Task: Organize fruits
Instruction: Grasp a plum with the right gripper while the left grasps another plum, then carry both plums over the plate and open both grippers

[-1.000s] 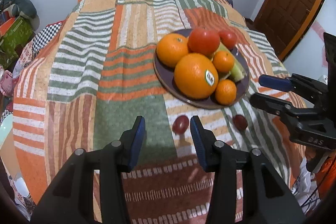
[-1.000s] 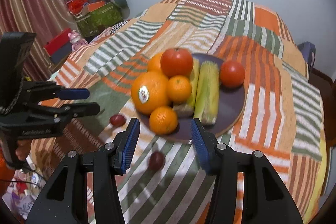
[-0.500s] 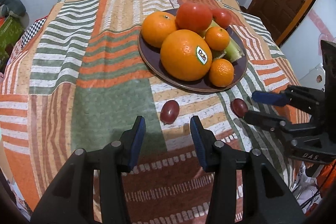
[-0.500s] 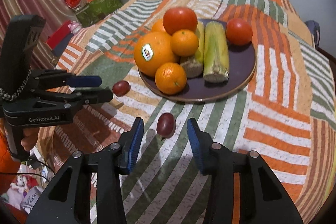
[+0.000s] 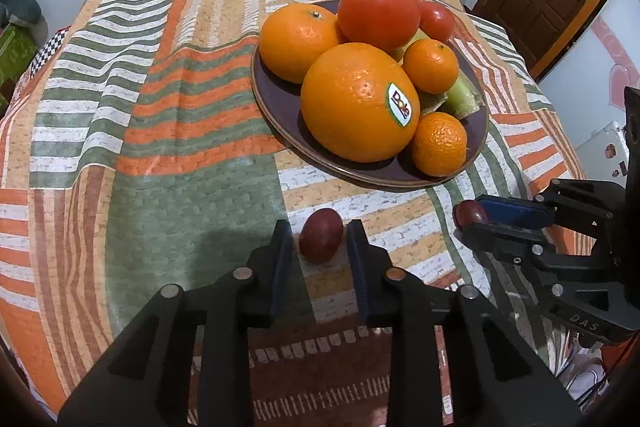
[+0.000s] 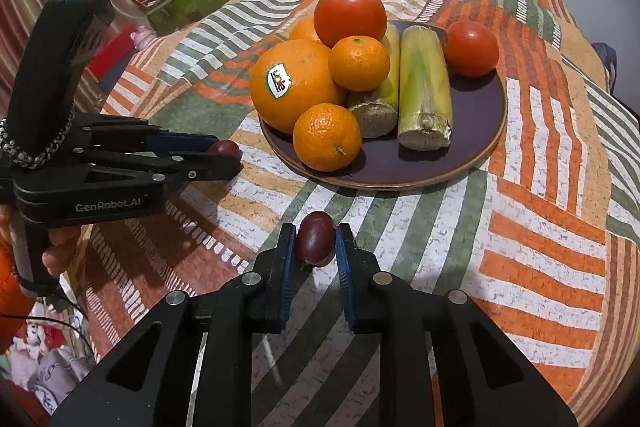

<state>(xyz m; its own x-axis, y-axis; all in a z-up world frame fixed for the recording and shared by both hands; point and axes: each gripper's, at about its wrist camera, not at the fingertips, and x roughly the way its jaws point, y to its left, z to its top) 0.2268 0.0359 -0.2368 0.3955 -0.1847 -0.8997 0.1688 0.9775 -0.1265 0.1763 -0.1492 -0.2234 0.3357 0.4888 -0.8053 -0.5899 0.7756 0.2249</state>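
Two dark red fruits flanked on the patchwork table (image 5: 180, 187).
Right hand-held gripper (image 6: 316, 247) pinching one fruit (image 6: 315, 238); left hand-held gripper (image 5: 320, 247) closing around the other fruit (image 5: 321, 235), plate (image 5: 276, 107) just beyond.

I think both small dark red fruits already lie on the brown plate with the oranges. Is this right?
Not quite. Both small dark red fruits lie on the striped cloth, in front of the brown plate, each between the fingers of a gripper. The right wrist view shows it. The oranges are on the plate.
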